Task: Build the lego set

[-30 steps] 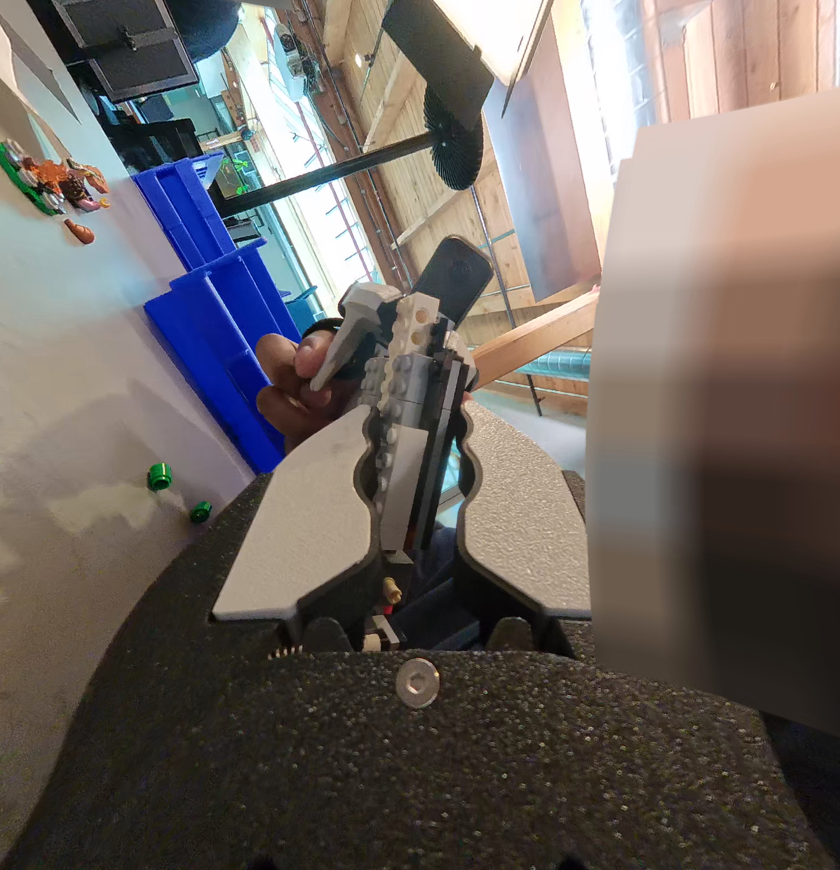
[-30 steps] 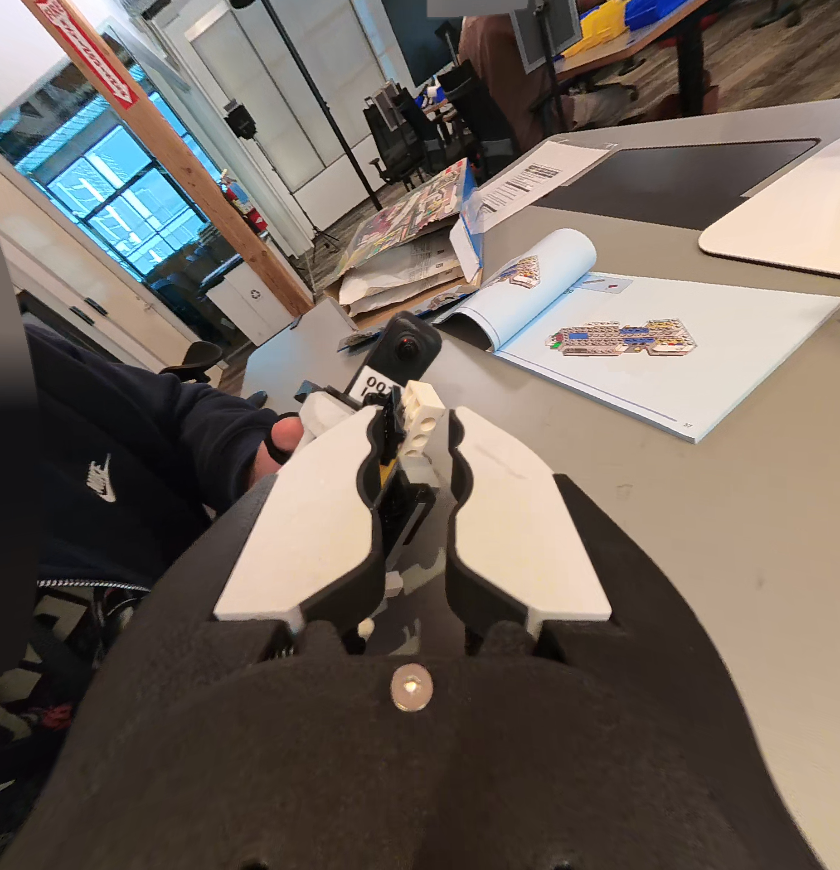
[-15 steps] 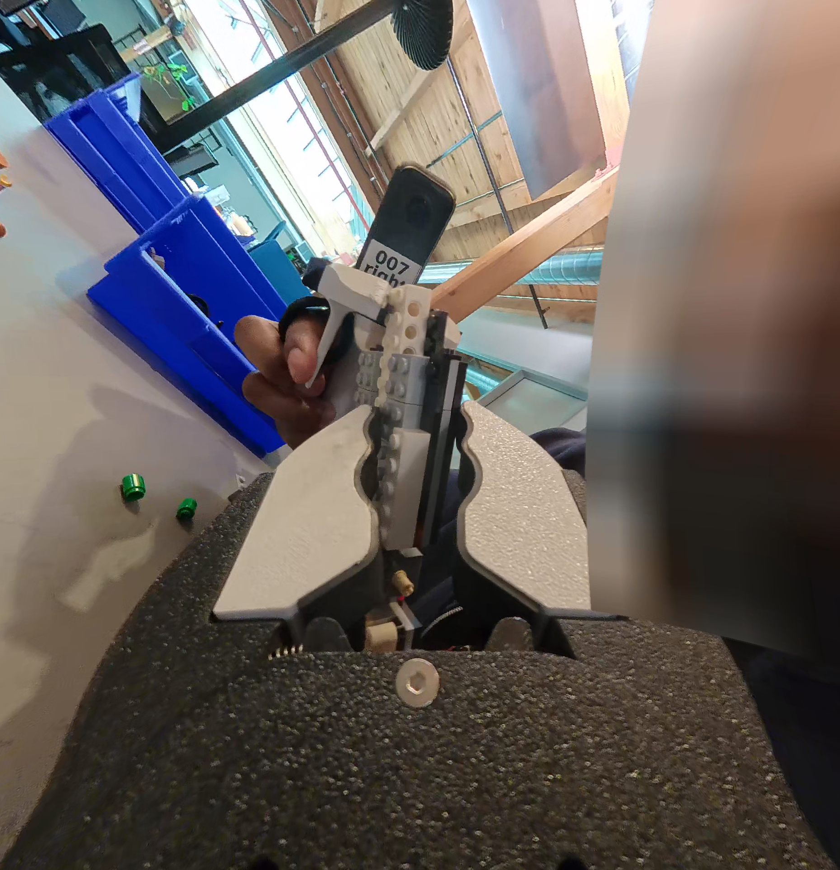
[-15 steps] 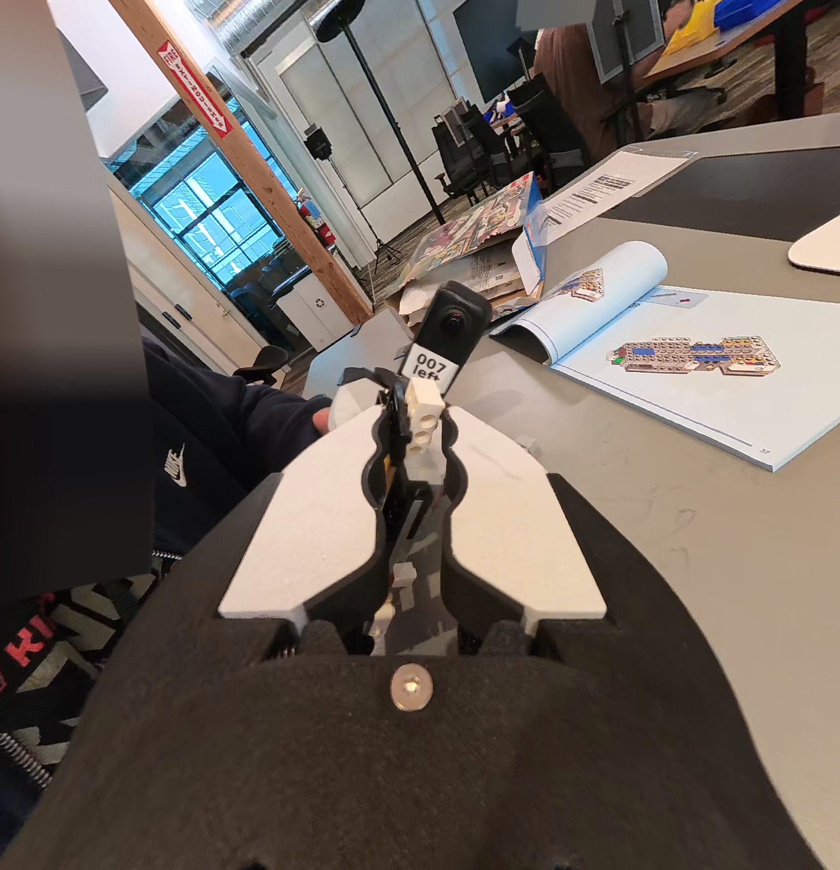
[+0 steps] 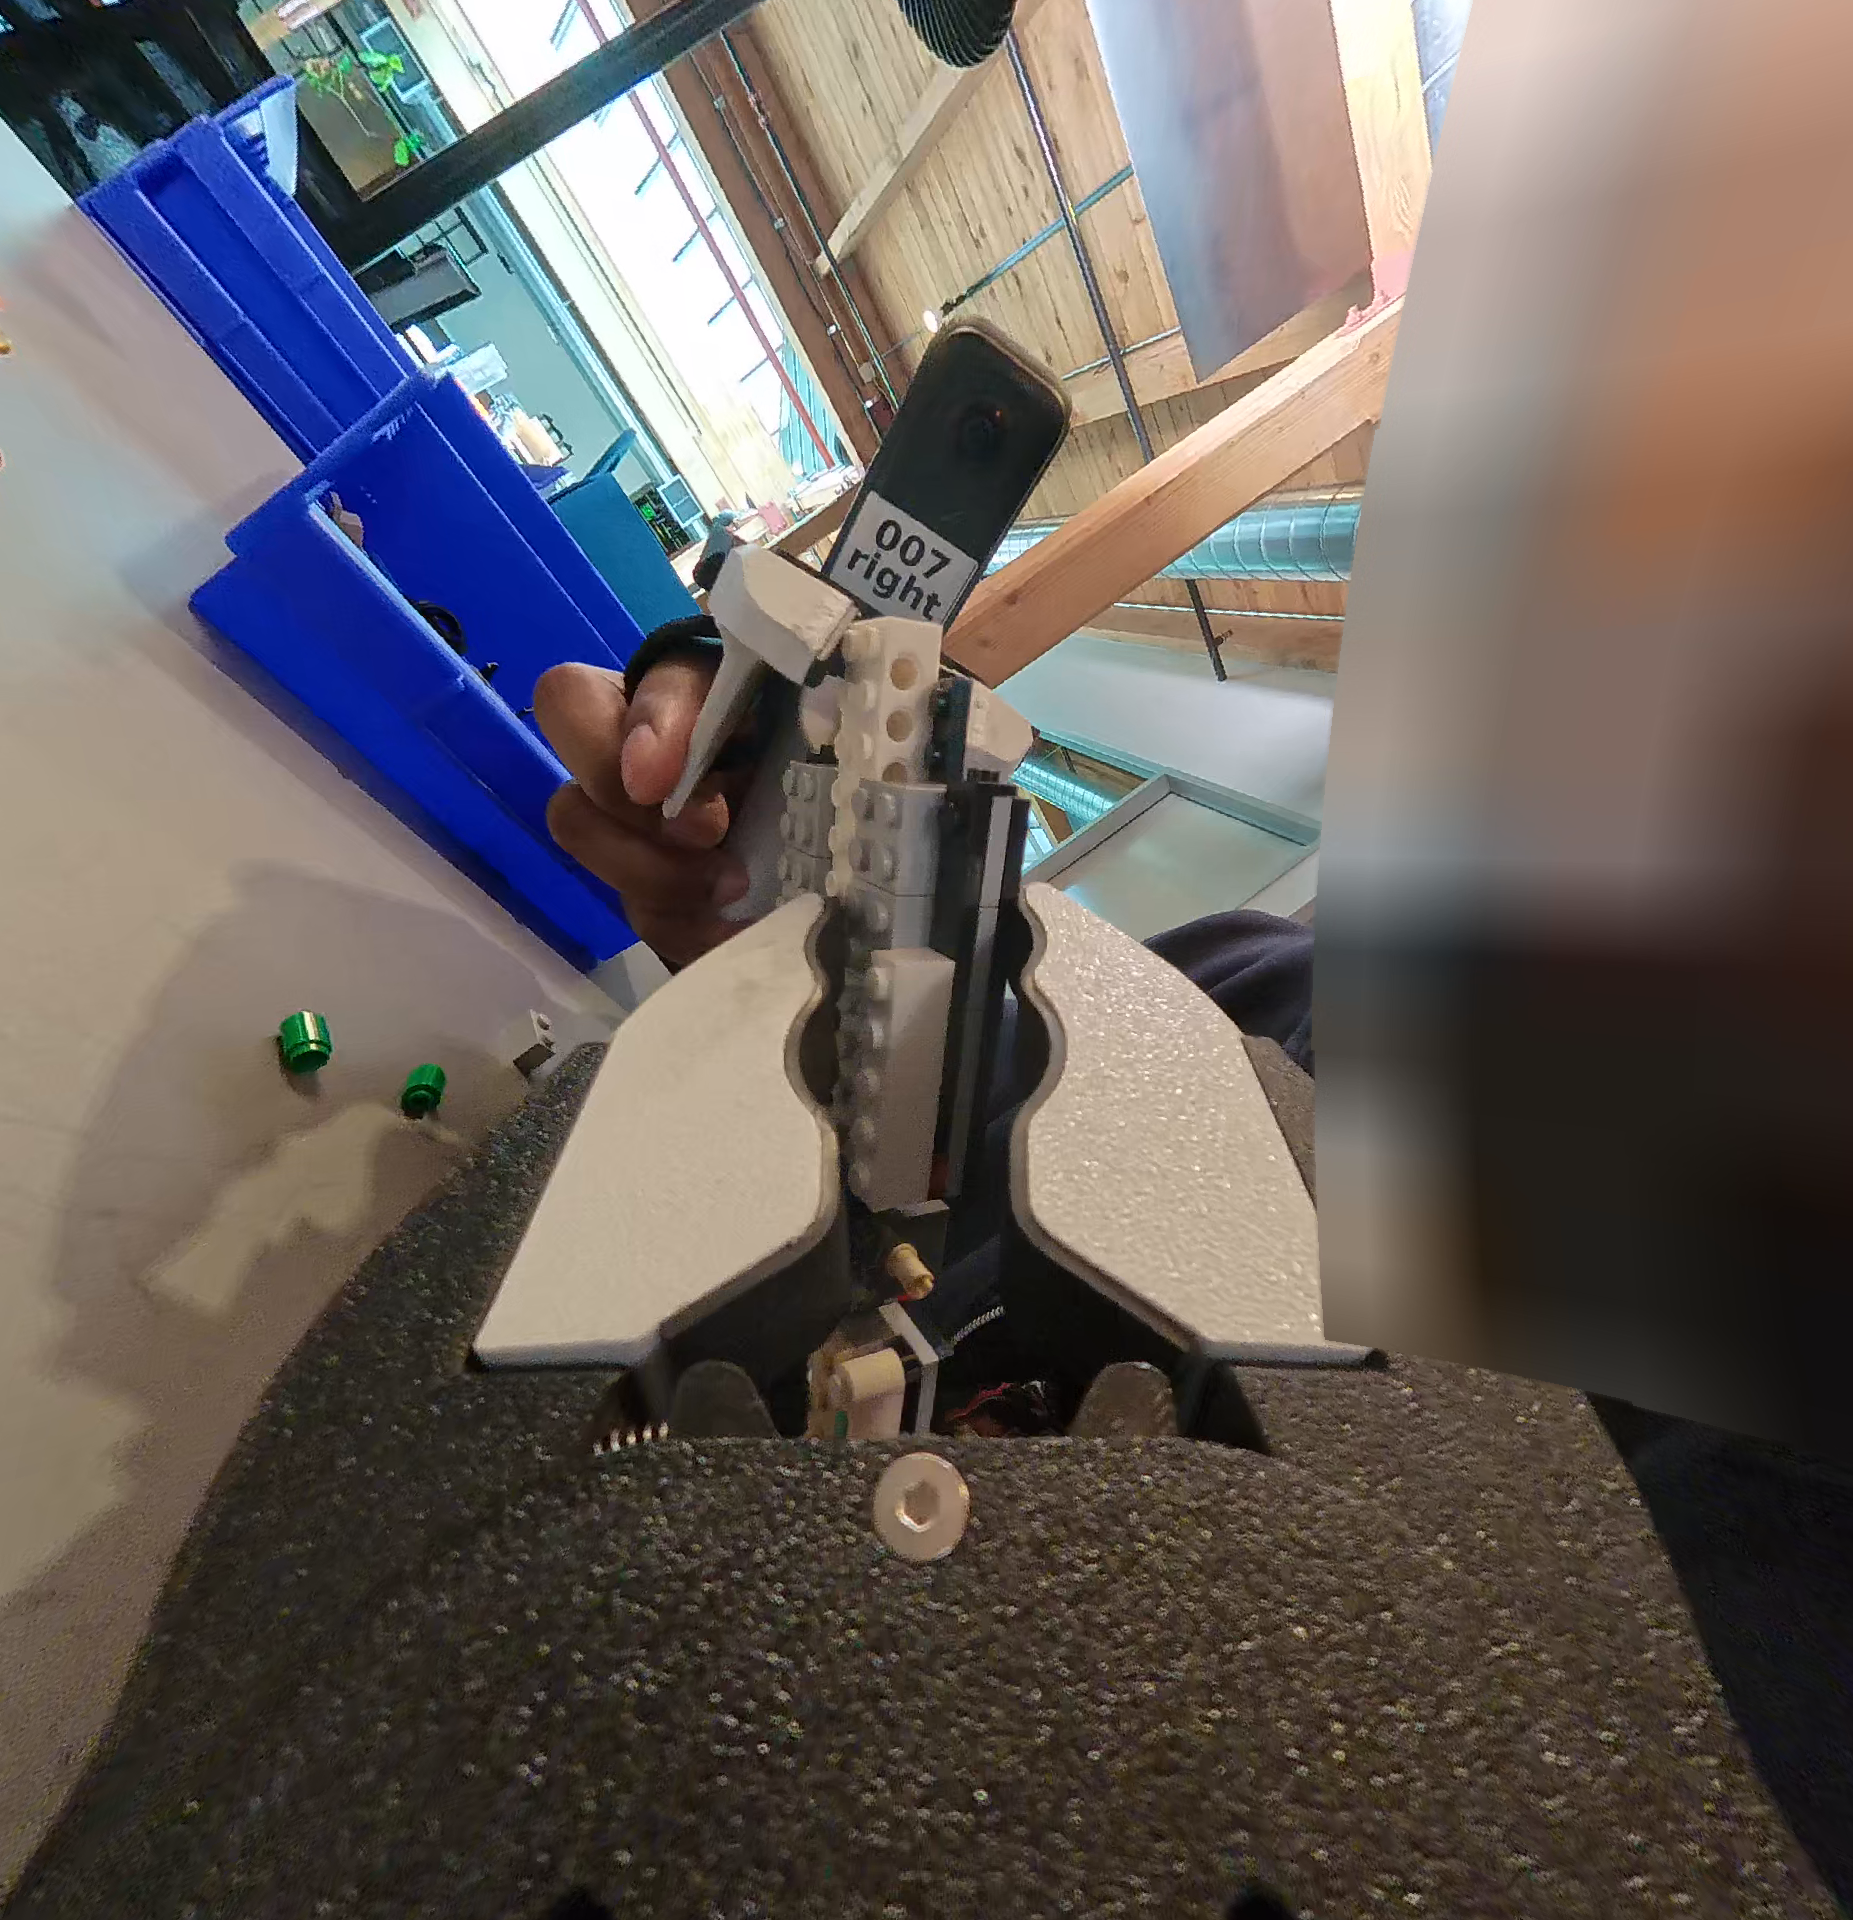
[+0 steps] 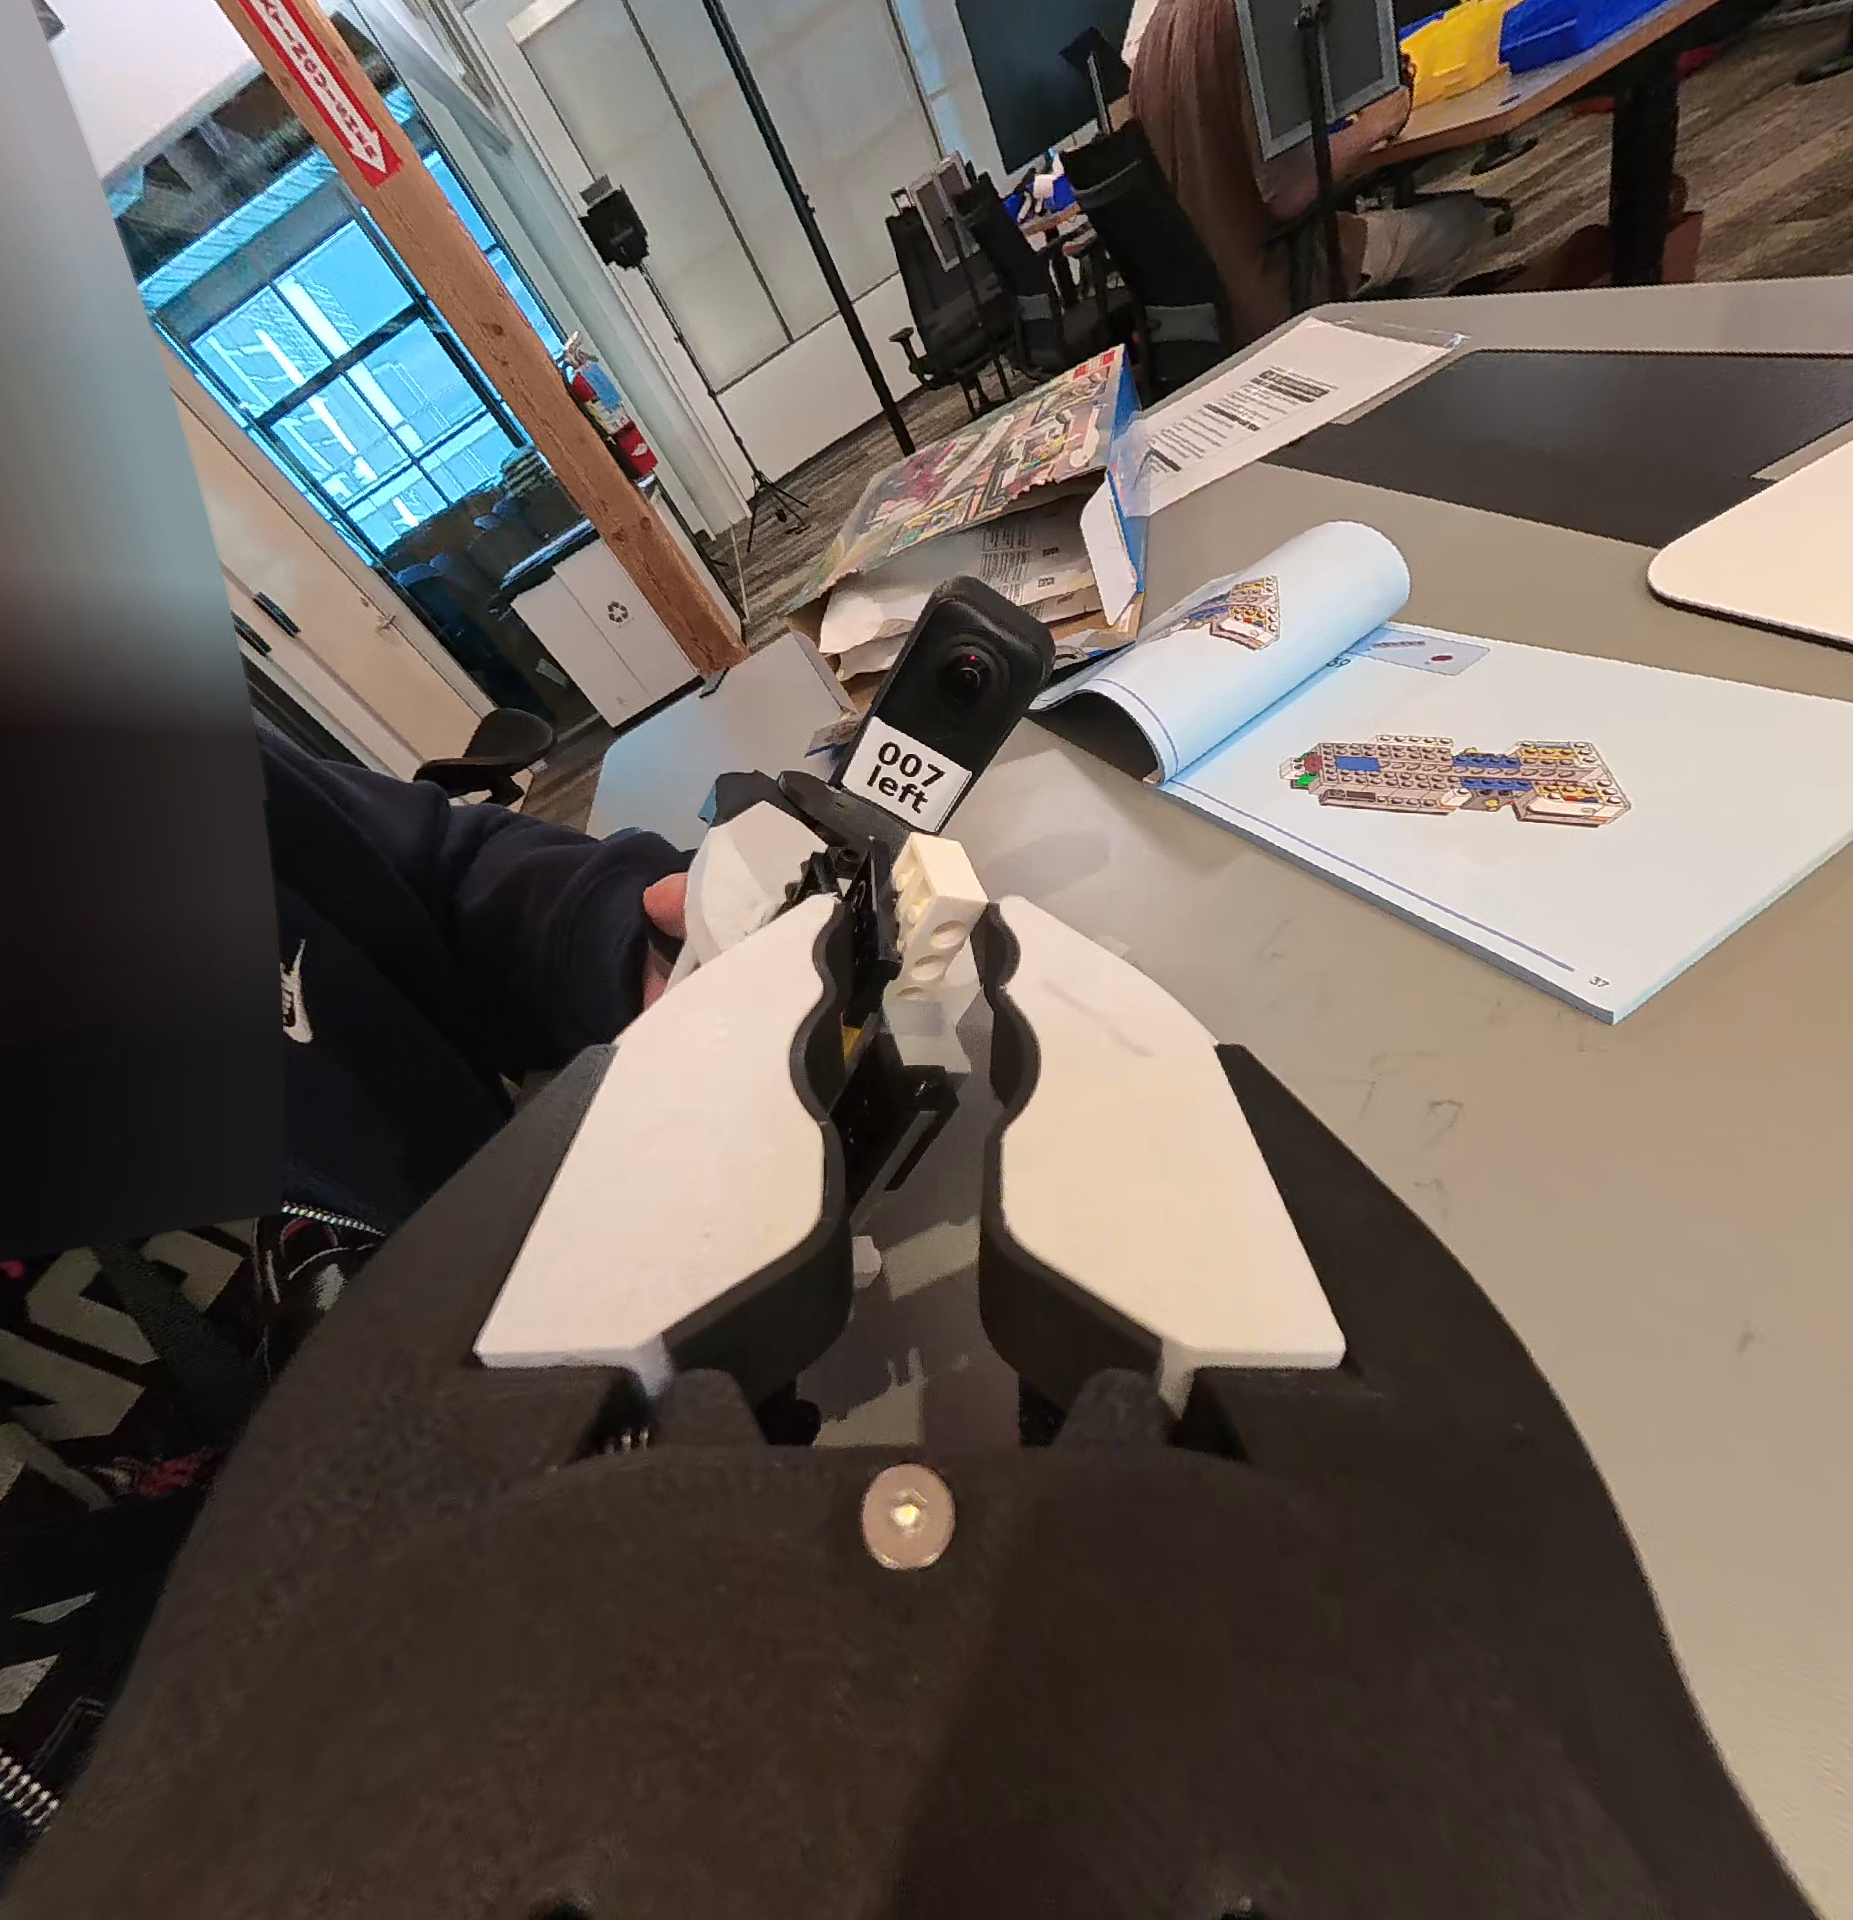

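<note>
brick model [image 5: 906,935] held in the air over the bench, between both grippers | left gripper [image 5: 917,1023] clamps its grey-black body | right gripper [image 6: 906,977] grips the white end brick [image 6: 937,914] | two green studs [image 5: 304,1042] loose on bench [image 5: 122,935] | booklet [image 6: 1524,821] open near right edge

The brick model [image 5: 906,914] is hard, studded plastic in grey, white and black, and the blue bins [image 5: 402,582] are smooth, glossy plastic. The gripper body [image 5: 901,1662] has a rough, grainy matt black surface with one shiny metal screw [image 5: 921,1520]. The booklet [image 6: 1524,800] is smooth paper, and the table [image 6: 1473,1195] is matt grey.
</note>
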Motion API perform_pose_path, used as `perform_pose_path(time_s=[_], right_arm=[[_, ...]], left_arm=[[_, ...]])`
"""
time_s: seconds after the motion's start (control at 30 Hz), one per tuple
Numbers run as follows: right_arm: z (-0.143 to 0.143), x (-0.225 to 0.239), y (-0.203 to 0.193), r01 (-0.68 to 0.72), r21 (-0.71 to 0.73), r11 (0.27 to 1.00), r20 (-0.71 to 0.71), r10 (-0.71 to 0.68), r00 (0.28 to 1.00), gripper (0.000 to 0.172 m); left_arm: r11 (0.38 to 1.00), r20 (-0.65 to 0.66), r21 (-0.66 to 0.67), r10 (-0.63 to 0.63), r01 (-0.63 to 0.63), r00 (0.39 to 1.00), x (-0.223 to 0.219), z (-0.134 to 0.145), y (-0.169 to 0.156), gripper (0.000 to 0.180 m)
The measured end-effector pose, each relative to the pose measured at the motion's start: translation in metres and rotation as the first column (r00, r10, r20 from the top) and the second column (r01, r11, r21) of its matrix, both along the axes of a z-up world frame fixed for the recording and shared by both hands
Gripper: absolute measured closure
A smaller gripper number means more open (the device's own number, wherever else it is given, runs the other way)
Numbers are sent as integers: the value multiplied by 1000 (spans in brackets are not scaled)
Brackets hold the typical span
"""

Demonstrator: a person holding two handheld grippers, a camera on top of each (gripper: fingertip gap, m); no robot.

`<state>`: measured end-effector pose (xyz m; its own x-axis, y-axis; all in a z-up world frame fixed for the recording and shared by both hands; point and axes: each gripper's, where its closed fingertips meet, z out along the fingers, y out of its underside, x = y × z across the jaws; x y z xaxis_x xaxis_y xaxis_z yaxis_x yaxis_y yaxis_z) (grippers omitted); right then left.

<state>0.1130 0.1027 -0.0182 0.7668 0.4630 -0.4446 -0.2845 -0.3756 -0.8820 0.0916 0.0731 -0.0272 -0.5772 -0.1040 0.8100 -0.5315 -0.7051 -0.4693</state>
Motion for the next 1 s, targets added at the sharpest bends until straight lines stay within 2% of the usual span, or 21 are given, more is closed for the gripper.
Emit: perform_pose_path(time_s=[0.37, 0.67, 0.87, 1.0], right_arm=[[-1, -2, -3, -14, 18, 1000, -3, 14, 1000, 149], [1, -3, -4, 28, 62, 998, 121, -35, 992, 150], [-2, -11, -5, 21, 77, 997, 233, -38, 972, 151], [-2, -11, -6, 17, 72, 997, 242, -34, 970, 150]], left_arm=[[999, 16, 31, -9, 9, 1000, -1, -3, 0, 150], [981, 36, 186, 46, -52, 998, 1, -6, 3, 149], [937, 21, 341, 67, -70, 998, 3, -21, -2, 153], [915, 49, 392, 80, -93, 996, 3, -22, -4, 154]])
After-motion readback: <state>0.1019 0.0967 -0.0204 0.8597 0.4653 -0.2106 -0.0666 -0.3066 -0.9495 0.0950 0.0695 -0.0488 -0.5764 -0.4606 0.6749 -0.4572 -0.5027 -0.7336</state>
